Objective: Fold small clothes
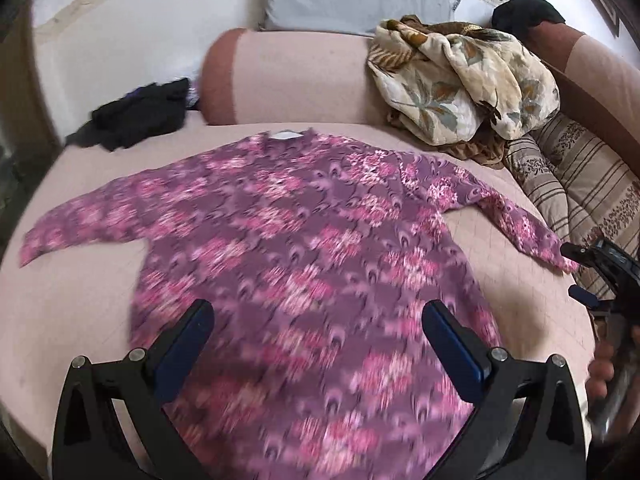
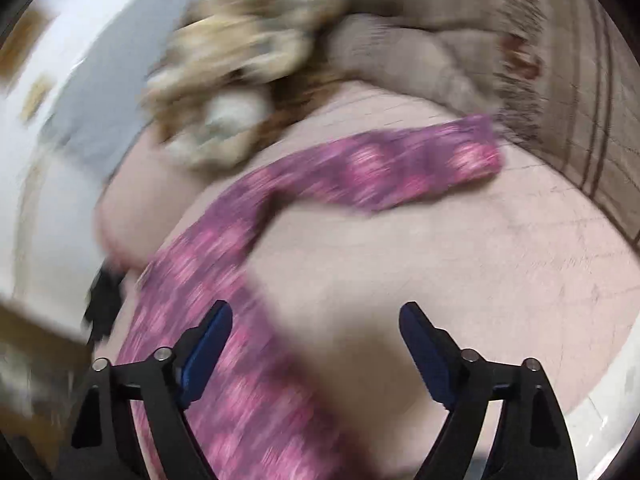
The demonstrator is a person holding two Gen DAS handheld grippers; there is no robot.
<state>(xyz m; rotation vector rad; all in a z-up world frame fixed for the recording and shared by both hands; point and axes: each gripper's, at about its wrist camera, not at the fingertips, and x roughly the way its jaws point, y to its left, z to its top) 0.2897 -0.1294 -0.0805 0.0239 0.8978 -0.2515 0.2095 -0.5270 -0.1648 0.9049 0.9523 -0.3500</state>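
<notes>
A purple top with pink flowers (image 1: pixel 304 248) lies spread flat on the pink bed (image 1: pixel 80 304), neck to the far side, both sleeves stretched out. My left gripper (image 1: pixel 318 312) is open and empty above its lower body. My right gripper (image 2: pixel 316 314) is open and empty over the bed beside the top's right edge (image 2: pixel 224 320); the right sleeve (image 2: pixel 400 168) lies ahead of it. The right gripper also shows at the right edge of the left wrist view (image 1: pixel 600 268), near the sleeve's cuff. The right wrist view is blurred.
A pink bolster (image 1: pixel 288 76) lies at the head of the bed. A floral cream blanket (image 1: pixel 460 80) is heaped at the back right. Striped pillows (image 1: pixel 580 192) lie along the right. A dark garment (image 1: pixel 140 116) sits at the back left.
</notes>
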